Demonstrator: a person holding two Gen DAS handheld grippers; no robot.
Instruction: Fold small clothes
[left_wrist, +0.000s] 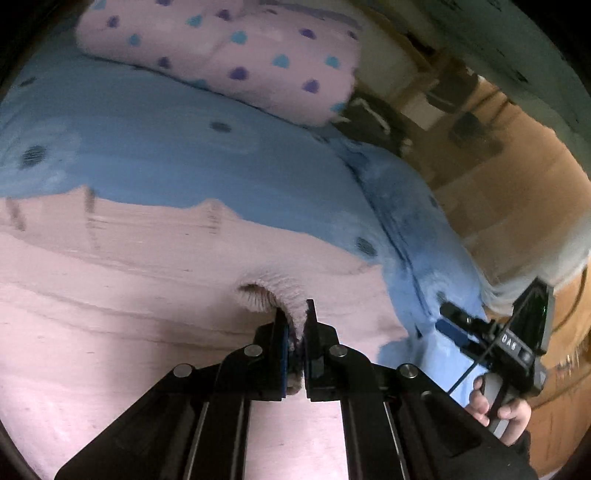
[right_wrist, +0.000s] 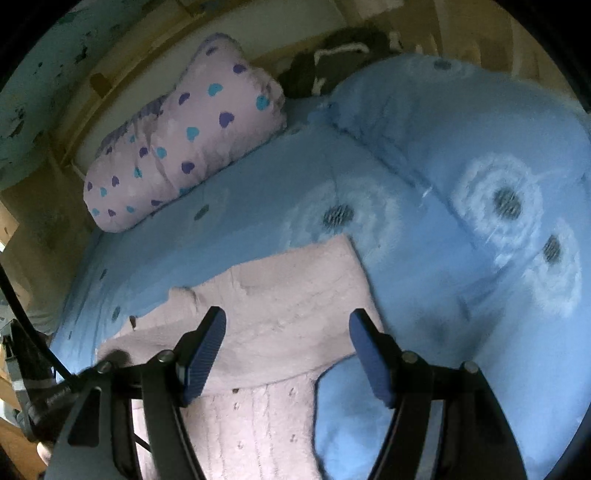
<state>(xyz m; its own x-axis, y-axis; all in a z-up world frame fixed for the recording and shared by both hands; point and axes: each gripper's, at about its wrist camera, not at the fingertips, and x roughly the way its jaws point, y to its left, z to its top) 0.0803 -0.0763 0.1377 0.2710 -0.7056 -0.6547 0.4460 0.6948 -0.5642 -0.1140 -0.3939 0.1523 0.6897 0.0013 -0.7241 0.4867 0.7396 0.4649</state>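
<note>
While lying spread over the blue bedspread (left_wrist: 177, 147), the pink knit garment (left_wrist: 147, 295) is being pinched at a ribbed edge by the left gripper (left_wrist: 295, 325) — fingers nearly together, a fold of knit bunching up between the pads. Hovering just above the same garment (right_wrist: 280, 295) on the bedspread (right_wrist: 424, 258), the right gripper (right_wrist: 288, 332) — fingers spread wide, blue pads (right_wrist: 207, 343) gripping nothing. Resting at the far end of the bedspread, a pink pillow with hearts (right_wrist: 184, 147). Showing off the bedspread's right edge in the left wrist view, the right gripper's body (left_wrist: 517, 339) in a hand (left_wrist: 498, 410).
</note>
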